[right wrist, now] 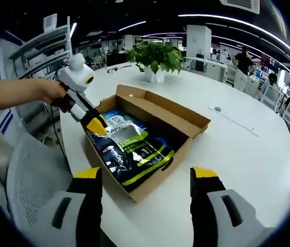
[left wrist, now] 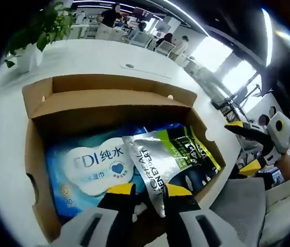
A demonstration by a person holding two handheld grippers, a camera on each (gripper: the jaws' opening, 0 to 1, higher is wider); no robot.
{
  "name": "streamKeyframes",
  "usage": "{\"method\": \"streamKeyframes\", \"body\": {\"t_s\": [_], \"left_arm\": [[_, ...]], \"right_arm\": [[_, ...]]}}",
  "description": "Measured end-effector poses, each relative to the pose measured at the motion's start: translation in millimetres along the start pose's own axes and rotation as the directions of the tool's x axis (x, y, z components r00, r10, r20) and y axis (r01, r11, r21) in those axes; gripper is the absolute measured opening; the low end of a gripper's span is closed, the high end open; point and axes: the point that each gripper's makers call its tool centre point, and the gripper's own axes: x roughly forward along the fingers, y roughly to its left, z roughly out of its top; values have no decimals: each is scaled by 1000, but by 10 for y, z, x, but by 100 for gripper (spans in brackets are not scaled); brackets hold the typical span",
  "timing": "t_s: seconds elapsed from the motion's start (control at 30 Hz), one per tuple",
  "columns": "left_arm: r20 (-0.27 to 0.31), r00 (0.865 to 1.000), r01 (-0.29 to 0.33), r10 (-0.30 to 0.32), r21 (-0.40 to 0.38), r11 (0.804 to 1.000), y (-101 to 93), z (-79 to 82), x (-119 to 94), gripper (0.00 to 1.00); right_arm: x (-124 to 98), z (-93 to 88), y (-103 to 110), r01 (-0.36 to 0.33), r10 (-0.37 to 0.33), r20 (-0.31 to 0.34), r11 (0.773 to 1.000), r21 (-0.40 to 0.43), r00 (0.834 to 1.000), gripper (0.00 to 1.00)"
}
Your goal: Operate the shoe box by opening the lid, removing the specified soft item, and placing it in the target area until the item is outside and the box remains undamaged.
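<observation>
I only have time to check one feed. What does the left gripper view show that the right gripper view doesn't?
Left gripper view alone: the blue wipes pack's white label up close, and the left gripper closed on the silver edge of the pouch.

Right gripper view alone: the whole box on the white table, the hand holding the left gripper, and the open right gripper hovering short of the box.

Both: the open box, both packs inside, the plant.
</observation>
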Motion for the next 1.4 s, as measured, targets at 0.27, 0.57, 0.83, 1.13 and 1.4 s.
{"method": "streamKeyframes", "body": {"t_s": [0.27, 0.57, 0.83, 1.13, 1.4], "left_arm": [[13, 998, 65, -64, -125, 990, -36, 3, 47, 8], [38, 996, 79, -75, -144, 986, -61, 20, 26, 0], [53, 997, 63, -56, -128, 990, 0, 31, -87, 0], [74, 997, 35, -27, -113, 993, 87, 45, -222, 0], [89, 996, 21, -12, -96, 995, 119, 65, -279, 0]], "right_arm": [[16, -6, 77, -19, 19, 9, 1000, 15, 1000, 65], [69, 24, 165, -53, 52, 19, 996, 74, 998, 64], [162, 68, 280, -110, 108, 24, 987, 114, 994, 59], [361, 79, 421, -170, 176, -25, 975, 143, 984, 53], [504, 17, 455, -185, 208, -97, 961, 204, 973, 45]]}}
